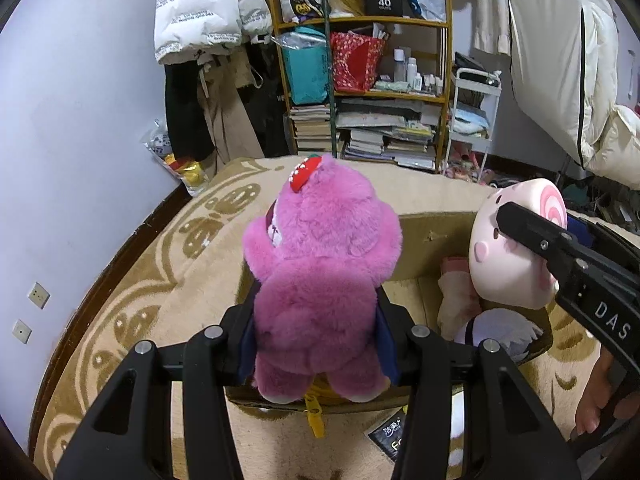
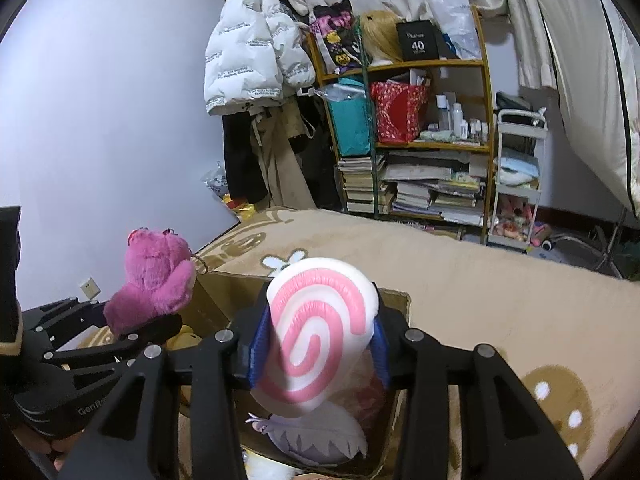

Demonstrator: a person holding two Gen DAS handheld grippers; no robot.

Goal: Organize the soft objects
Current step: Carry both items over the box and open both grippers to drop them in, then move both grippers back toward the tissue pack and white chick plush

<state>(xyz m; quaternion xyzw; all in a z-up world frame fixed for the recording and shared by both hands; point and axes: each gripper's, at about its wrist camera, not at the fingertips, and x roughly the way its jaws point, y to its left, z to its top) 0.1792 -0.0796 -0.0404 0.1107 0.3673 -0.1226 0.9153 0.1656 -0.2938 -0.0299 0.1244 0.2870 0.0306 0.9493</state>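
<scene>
My left gripper (image 1: 316,344) is shut on a pink plush bear (image 1: 320,268) with a red strawberry on its head, held upright over the left part of a cardboard box (image 1: 436,236). The bear also shows in the right wrist view (image 2: 154,280). My right gripper (image 2: 320,340) is shut on a white plush with a pink swirl (image 2: 320,328), held over the box's right part. That plush shows in the left wrist view (image 1: 512,248). A lilac plush (image 2: 316,436) and a pale pink one (image 1: 456,296) lie inside the box.
The box sits on a beige patterned rug (image 1: 168,264). A yellow plush (image 2: 184,336) lies in the box near the left gripper. A cluttered shelf (image 1: 372,92), hanging coats (image 1: 208,12) and a white cart (image 1: 472,120) stand at the far wall. A dark packet (image 1: 390,436) lies before the box.
</scene>
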